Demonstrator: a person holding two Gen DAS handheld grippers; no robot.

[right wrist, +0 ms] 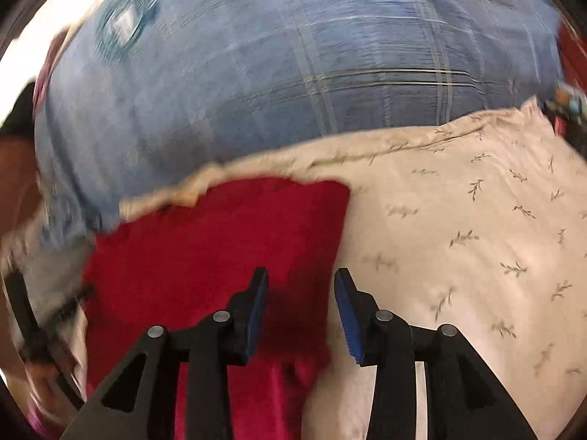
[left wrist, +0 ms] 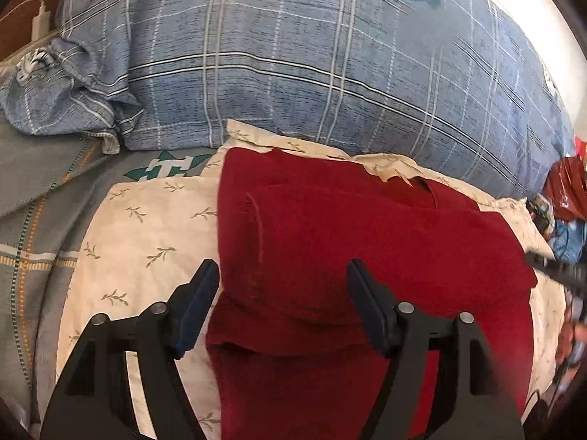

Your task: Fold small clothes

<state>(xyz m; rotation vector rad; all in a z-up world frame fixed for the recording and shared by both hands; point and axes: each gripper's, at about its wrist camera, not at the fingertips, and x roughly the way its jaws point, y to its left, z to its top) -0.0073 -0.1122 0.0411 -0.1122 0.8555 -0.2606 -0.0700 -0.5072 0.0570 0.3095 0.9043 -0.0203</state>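
Left wrist view. The left gripper (left wrist: 282, 293) hangs above the bed with its jaws spread wide and nothing between them. Under it lies the red garment (left wrist: 367, 242), folded over itself in layers, with a thin seam line curving down its left side. The garment rests on a cream pillowcase (left wrist: 146, 234) printed with small leafy sprigs. The gripper's left finger hangs over the cream cloth at the garment's left edge, its right finger over the red cloth. Behind the pillowcase rises a big blue plaid pillow (left wrist: 293, 66) bearing a round teal crest near the top edge. A grey striped blanket (left wrist: 33, 220) spreads at the left, and a white charger (left wrist: 39, 24) with its cable sits in the far left corner. At the right edge, blurred, there is some red and blue clutter (left wrist: 567, 198) (too smeared to name).

Right wrist view. Heavy motion blur throughout. The right gripper (right wrist: 301, 293) has its jaws partly apart, a clear gap between the blue pads, and holds nothing. It sits over the right edge of the red garment (right wrist: 220, 242), where red meets the cream pillowcase (right wrist: 458, 238). The blue plaid pillow (right wrist: 275, 73) fills the background.
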